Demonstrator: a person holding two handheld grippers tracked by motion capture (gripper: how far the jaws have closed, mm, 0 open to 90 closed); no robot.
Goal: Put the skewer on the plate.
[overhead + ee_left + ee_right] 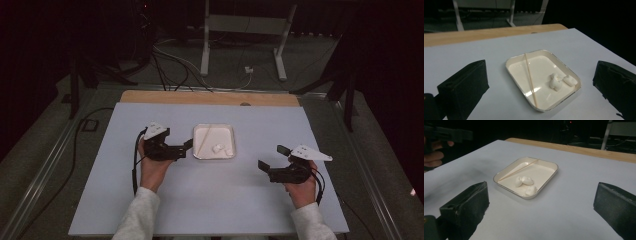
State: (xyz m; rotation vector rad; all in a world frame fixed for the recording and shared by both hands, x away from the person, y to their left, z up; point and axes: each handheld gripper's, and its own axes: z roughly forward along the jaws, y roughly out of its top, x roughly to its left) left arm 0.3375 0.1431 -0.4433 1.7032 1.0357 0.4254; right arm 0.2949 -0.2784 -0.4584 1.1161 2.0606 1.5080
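A small white square tray [214,125] sits at the middle of the pale sheet. In it lie a thin wooden skewer [530,77], set diagonally, and three white lumps [556,81], soft-looking, near one corner. My left gripper [184,149] hovers just left of the tray with its jaws pointing at it, open and with nothing between them [541,67]. My right gripper [272,157] is held to the right of the tray and nearer the person, also open and holding nothing [541,187]. The right gripper view shows the tray [556,166], skewer [519,170] and lumps [522,180] ahead.
The pale sheet [210,200] covers a wooden table whose bare far edge [210,97] shows behind it. Beyond stand a white metal stand [205,45] and cables [170,65] on a dark floor. The left hand [434,155] appears at the right gripper view's top left.
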